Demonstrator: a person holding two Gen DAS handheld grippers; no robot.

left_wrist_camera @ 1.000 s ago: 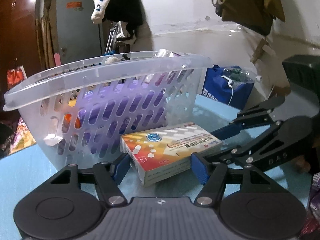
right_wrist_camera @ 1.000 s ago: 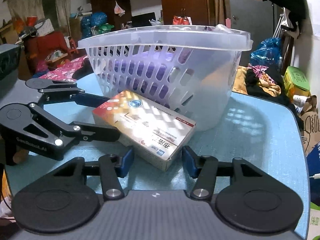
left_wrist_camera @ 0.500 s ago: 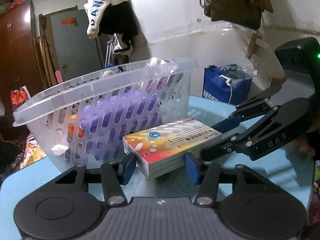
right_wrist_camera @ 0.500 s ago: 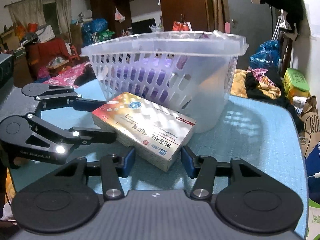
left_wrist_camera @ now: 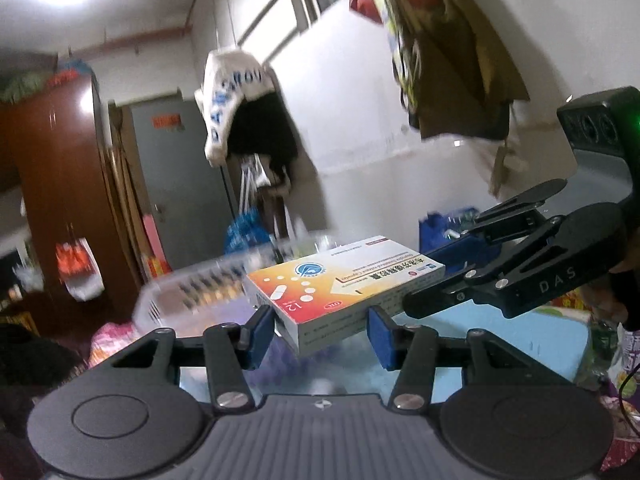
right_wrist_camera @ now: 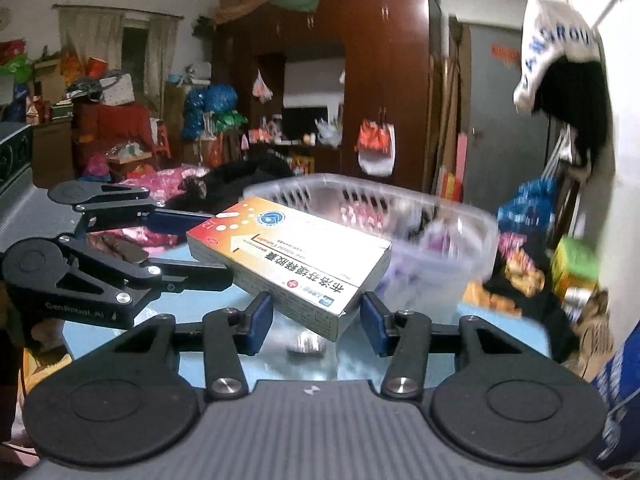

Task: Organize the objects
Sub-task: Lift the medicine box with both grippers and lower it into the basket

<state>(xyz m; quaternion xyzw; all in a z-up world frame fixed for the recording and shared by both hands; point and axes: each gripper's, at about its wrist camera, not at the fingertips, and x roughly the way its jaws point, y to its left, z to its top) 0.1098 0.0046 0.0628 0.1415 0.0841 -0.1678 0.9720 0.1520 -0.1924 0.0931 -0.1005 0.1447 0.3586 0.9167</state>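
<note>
Translucent white slotted plastic basket (right_wrist_camera: 440,216) stands at the far side of the pale blue bench (right_wrist_camera: 480,344); contents blurred, pink and purple shapes only. White cardboard medicine box with orange-red corner and blue round logo (right_wrist_camera: 292,256) is off the bench, near the basket rim. Left gripper (left_wrist_camera: 320,330) jaws grip one end; right gripper (right_wrist_camera: 316,318) jaws grip the other.
</note>
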